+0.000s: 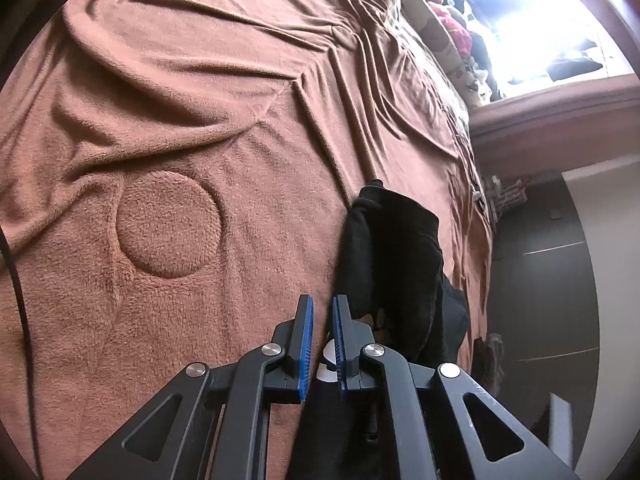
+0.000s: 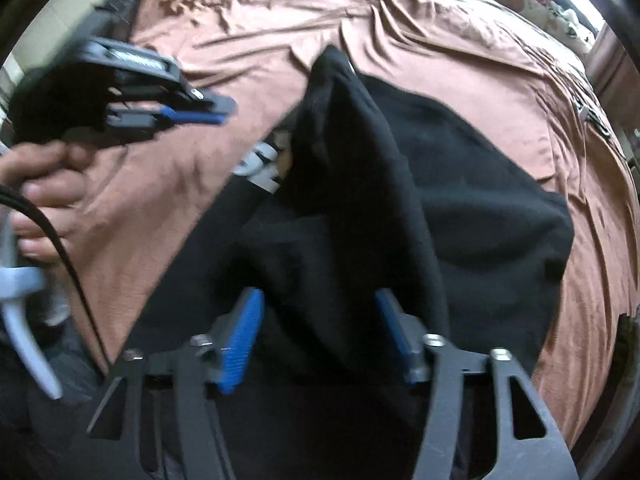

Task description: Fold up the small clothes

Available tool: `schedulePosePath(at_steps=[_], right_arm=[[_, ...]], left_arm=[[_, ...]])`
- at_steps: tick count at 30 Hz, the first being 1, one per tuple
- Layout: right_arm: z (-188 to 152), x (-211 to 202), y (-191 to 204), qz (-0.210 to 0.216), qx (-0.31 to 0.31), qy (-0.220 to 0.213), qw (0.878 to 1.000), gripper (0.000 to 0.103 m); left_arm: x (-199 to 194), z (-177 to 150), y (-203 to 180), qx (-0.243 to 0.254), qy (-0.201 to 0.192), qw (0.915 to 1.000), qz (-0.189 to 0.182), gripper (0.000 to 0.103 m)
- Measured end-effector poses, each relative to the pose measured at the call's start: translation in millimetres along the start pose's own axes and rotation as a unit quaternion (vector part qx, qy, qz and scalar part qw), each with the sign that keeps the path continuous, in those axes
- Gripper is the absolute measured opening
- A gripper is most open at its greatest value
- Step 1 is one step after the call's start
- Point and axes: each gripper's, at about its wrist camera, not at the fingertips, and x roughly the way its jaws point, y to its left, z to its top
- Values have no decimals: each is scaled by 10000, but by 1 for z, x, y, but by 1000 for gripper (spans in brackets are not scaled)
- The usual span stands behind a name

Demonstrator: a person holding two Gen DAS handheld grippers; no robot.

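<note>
Two views take in one bed [image 1: 478, 216], covered by a rumpled brown blanket [image 1: 200, 120].

In the left wrist view, a thin black cable [image 1: 16, 280] runs down the far left edge. To its right, a round patch [image 1: 168, 224] is pressed into the blanket's pile. Below and right of that, the left tongs [image 1: 322, 300] point out over the blanket. Their blue pads are drawn almost together, with only a slit between them and no cloth in it: closed and gripping nothing. Just right of their tips lies the black garment [image 1: 396, 248], bunched into a tall heap near the bed's right-hand edge. Farther right is dark floor [image 1: 540, 280]. At the upper right is a jumble of colourful soft things [image 1: 448, 28], too washed out by window light to name.

In the right wrist view, a hand [image 2: 44, 196] at the far left holds the left tongs [image 2: 216, 114]. They are blurred, pads together and empty, over bare blanket [image 2: 400, 40] and apart from the garment. A black cable [image 2: 60, 248] crosses the hand. Right of that, white lettering [image 2: 260, 168] shows on a flatter part of the black garment [image 2: 460, 208]. The garment fills the middle of the view, with a peaked fold rising at its centre. The right tongs [image 2: 318, 296] stand apart, astride the near end of that fold. The blue face of their left pad is bare, so no clamp on the cloth shows. Blanket appears again along the right side.
</note>
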Motion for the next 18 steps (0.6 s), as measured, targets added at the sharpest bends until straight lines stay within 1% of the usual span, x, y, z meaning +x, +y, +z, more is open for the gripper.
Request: schedulePosePath(at_steps=[2, 4, 5, 6, 8, 9, 13, 16, 18], right_arm=[[1, 8, -3, 72, 117, -8, 9999, 38], [0, 8, -4, 130, 148, -121, 9997, 28], [0, 7, -6, 176, 185, -157, 9996, 13], [1, 5, -8, 203, 233, -202, 9993, 6], [0, -2, -14, 204, 305, -314, 9988, 3], [-1, -6, -17, 210, 351, -375, 9985, 2], [-5, -25, -36, 295, 575, -671, 9956, 1], [-11, -39, -60, 316, 876, -938, 9912, 1], [-16, -47, -74, 326, 1091, -1032, 9881, 1]], left_arm=[[1, 0, 0, 4, 5, 10000, 31, 10], [3, 1, 0, -1, 49, 10000, 42, 11], [3, 1, 0, -4, 51, 10000, 46, 12], [4, 2, 0, 0, 36, 10000, 68, 14], [5, 2, -2, 36, 11, 9999, 105, 22], [5, 1, -4, 65, 15, 9999, 121, 23], [11, -2, -8, 165, 72, 9996, 202, 24], [15, -4, -11, 245, 93, 9993, 263, 24], [18, -6, -13, 307, 104, 9990, 320, 26]])
